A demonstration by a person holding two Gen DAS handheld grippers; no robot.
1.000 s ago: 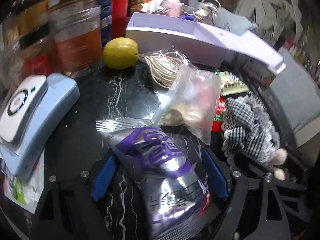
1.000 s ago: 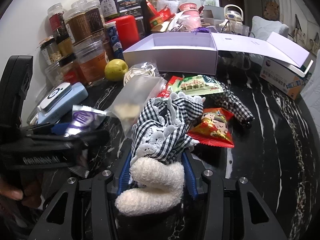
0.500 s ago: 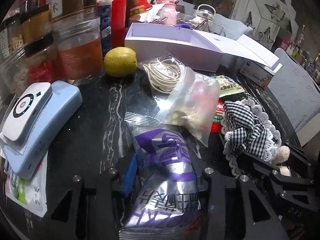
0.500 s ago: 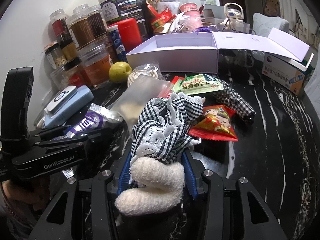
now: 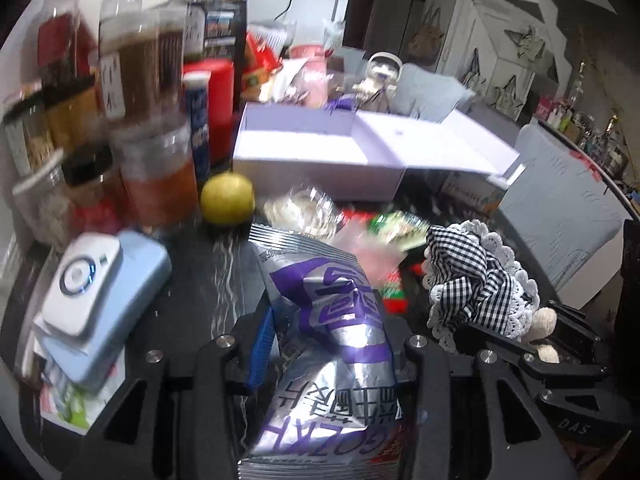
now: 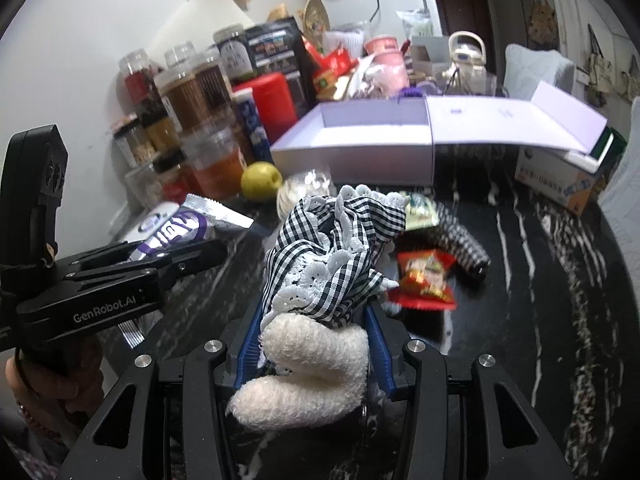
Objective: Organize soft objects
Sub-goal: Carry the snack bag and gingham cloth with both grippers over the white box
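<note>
the left gripper (image 5: 326, 344) has been closed on the silver-and-purple snack packet (image 5: 332, 320), which a second ago lay loose between its spread jaws on the black marble table (image 5: 208, 280). the packet has since been lifted off that table, its crimped end now seen nearer the open lilac box (image 5: 316, 160). the checked cloth doll (image 6: 324, 272), clamped in the right gripper (image 6: 314, 344), has likewise been raised off the table toward the box.

Left gripper (image 6: 188, 256): matte black plastic body, white "GenRobot.AI" lettering on side, tall black handle block at 9 o'clock, thin black cord near hand (image 6: 52, 384). Silver round screws on finger arms. Blue ribbed pads (image 5: 262, 350) line inner faces. Right gripper (image 6: 312, 344): same black frame, four silver screws, blue ribbed pads.
</note>
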